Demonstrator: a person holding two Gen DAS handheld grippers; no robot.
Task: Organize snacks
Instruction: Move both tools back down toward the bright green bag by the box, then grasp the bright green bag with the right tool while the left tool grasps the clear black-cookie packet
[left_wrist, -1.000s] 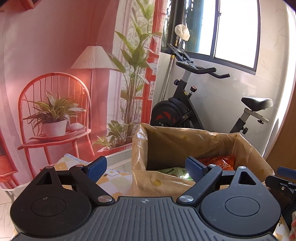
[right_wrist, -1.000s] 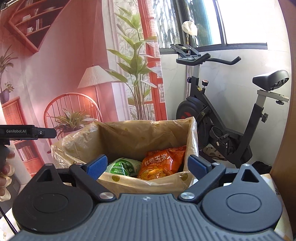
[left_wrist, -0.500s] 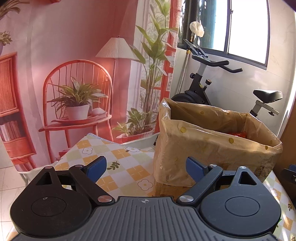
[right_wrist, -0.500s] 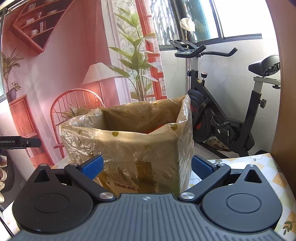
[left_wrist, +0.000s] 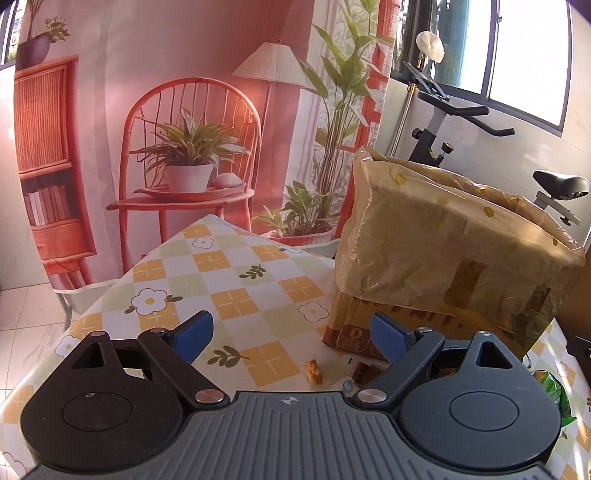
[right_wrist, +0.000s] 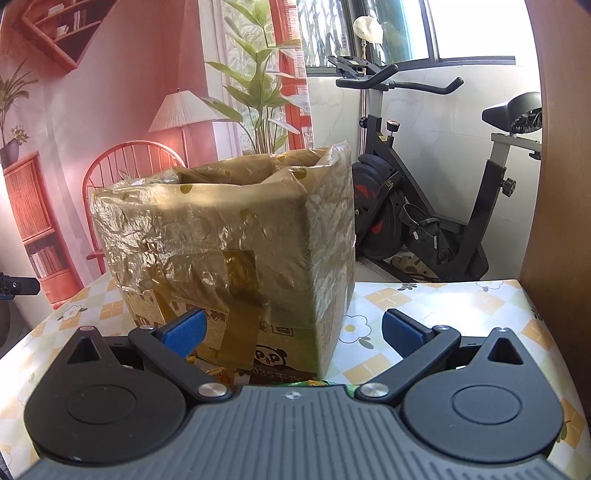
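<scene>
Both grippers have dropped lower and pulled back over the last second, so the snack packets that were visible inside the box are now hidden behind its walls and only its outside shows. The cardboard box (right_wrist: 236, 254), lined with crinkled yellow-dotted plastic folded over its rim and patched with tape, fills the centre of the right wrist view and sits in the right half of the left wrist view (left_wrist: 443, 243), standing upright on the checked tablecloth (left_wrist: 229, 280) printed with flowers and leaves. In the left wrist view a small twisted snack piece (left_wrist: 313, 371) lies on the cloth at lower centre, just in front of the box, with a dark brown snack piece (left_wrist: 365, 370) close to its right. A green snack packet (left_wrist: 550, 384) shows at the lower right edge. The left gripper (left_wrist: 291, 334) is low in the frame with its blue-tipped jaws wide apart and nothing between them. The right gripper (right_wrist: 293, 328) likewise has its jaws spread apart and empty, straddling the near corner of the box without touching it. Behind the table, a pink backdrop (left_wrist: 147, 55) printed with a chair, lamp and plants covers the upper left of both views, and a black exercise bike (right_wrist: 424, 206) stands by the window at upper right.
</scene>
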